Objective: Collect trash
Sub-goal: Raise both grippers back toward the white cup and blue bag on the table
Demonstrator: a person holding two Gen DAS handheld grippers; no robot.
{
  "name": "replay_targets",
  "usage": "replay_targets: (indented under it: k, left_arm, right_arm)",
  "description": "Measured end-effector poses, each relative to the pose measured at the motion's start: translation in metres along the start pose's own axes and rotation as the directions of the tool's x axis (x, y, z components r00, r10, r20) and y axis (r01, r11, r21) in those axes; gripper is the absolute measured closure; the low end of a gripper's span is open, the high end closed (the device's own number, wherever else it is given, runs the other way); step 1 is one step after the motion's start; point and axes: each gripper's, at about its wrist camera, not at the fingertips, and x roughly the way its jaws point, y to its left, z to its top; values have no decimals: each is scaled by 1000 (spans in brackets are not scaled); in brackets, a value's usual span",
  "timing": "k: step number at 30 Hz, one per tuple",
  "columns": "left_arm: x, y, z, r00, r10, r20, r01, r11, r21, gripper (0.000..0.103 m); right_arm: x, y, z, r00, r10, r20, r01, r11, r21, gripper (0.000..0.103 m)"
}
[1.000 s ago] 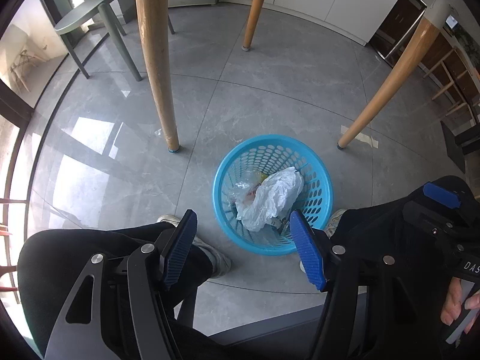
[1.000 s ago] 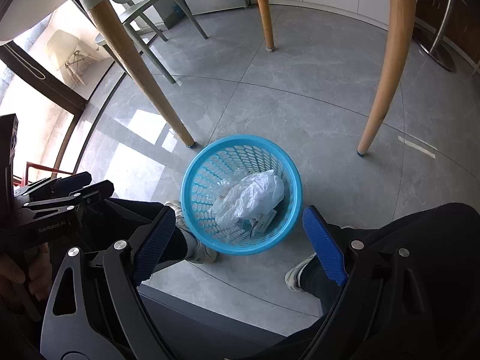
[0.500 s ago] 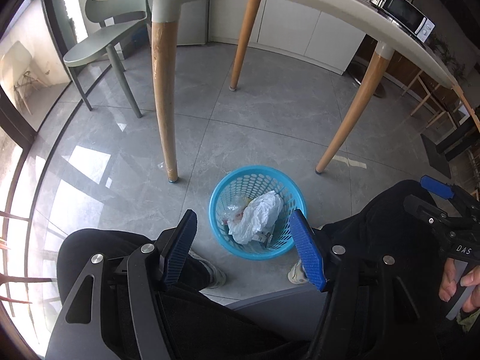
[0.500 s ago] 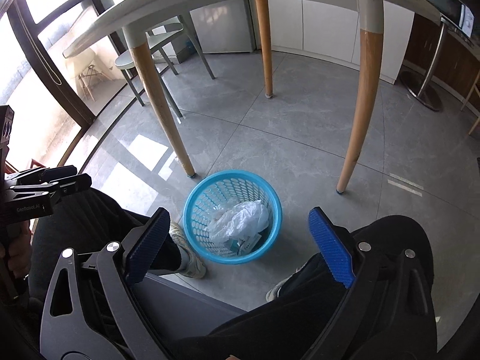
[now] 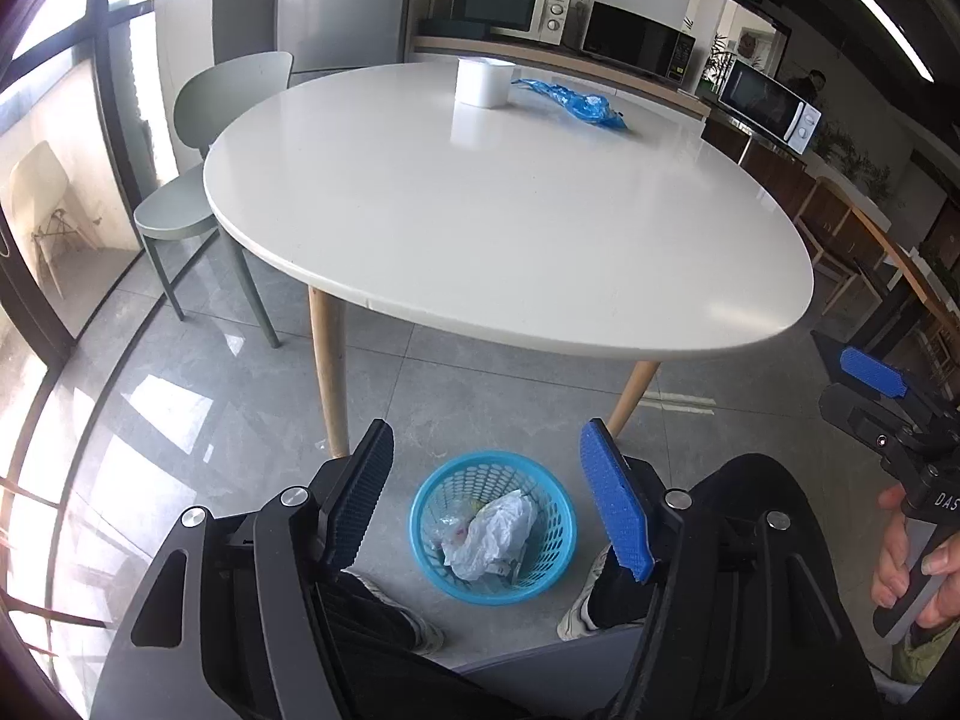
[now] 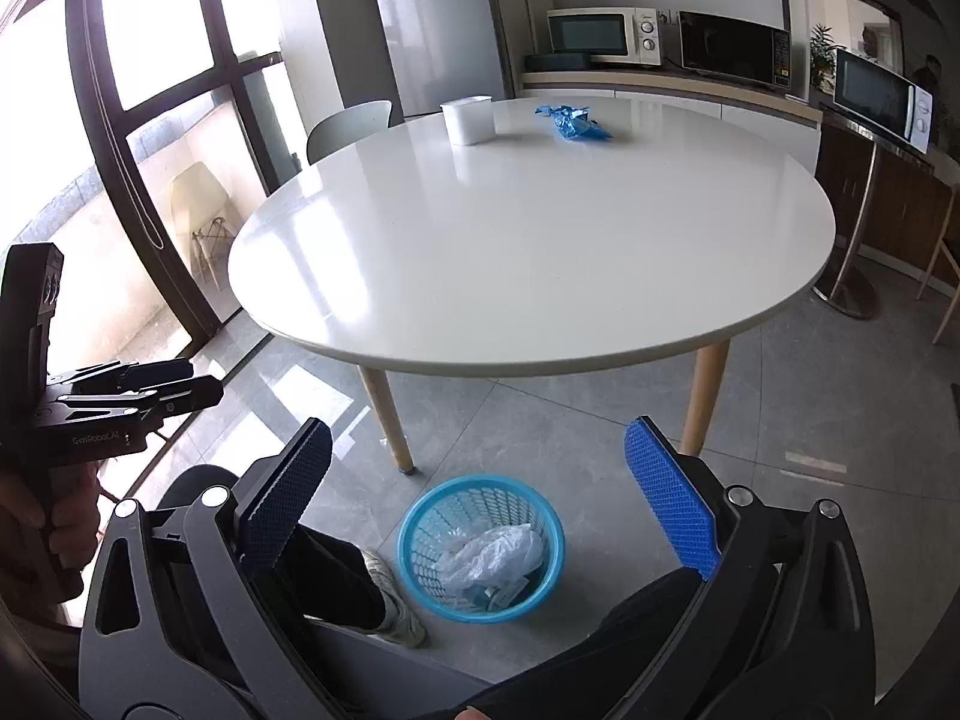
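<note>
At the far left stands a pale green moulded chair, tucked against the rounded white table on tapered wooden legs. Nearer, the left gripper hangs above the person's lap with its blue ribbed fingers spread wide and nothing between them. Framed in that gap, down on the grey tiled floor, sits the round blue perforated plastic basket — between the person's two pale shoes and just in front of the table's near legs. Inside it lies a crumpled white plastic bag with smaller scraps beside it. On the far side of the tabletop a white square container stands upright, and just to its right lies a crumpled blue plastic wrapper, apart from the container. The right gripper also hovers over the lap — fingers parted, holding nothing.
</note>
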Motion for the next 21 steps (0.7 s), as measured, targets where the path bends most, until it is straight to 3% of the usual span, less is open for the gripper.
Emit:
replay_targets:
  k: [10, 21]
  left_arm:
    - [8, 3, 70, 996, 26, 80, -24, 999, -23, 37]
    - [45, 6, 155, 991, 86, 101, -85, 996, -8, 37]
  right_arm:
    - [19, -12, 71, 999, -14, 47, 13, 1000, 12, 9]
    - [90, -50, 154, 999, -43, 4, 43, 998, 37, 9]
